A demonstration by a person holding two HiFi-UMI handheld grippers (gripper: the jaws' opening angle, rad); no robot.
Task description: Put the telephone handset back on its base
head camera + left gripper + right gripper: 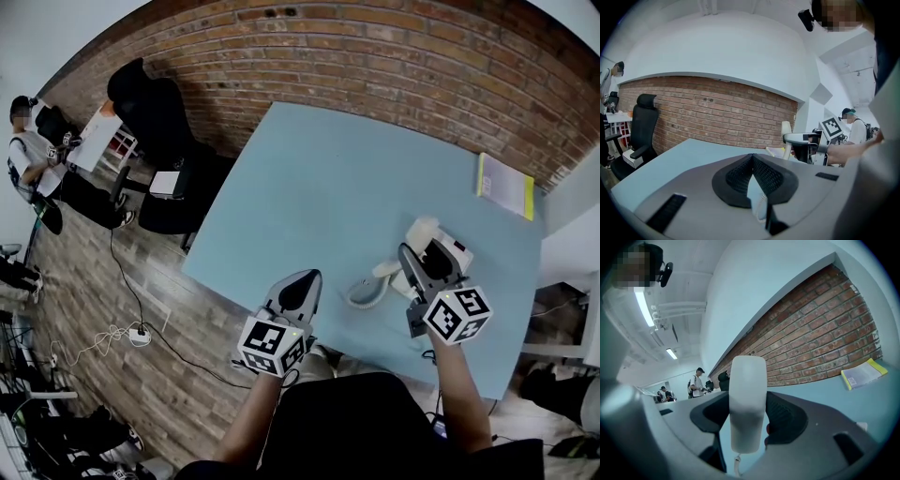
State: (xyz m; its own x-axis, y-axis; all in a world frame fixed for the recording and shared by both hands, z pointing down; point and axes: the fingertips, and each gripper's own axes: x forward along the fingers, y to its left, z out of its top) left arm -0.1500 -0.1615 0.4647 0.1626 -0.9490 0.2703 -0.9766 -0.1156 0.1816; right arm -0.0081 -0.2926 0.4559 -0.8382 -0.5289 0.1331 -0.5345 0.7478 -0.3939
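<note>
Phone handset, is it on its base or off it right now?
Off. The right claw is shut on the handset, holding it upright in the air, its cord dangling below.

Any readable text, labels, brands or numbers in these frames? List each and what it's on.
Nothing is legible in any view.
Booklet on the table: printed cover, too small to read.
Telephone base: any marking is too small to read.
Marker cubes: black-and-white square patterns only, no letters or digits.
Handset: plain, no print visible.
</note>
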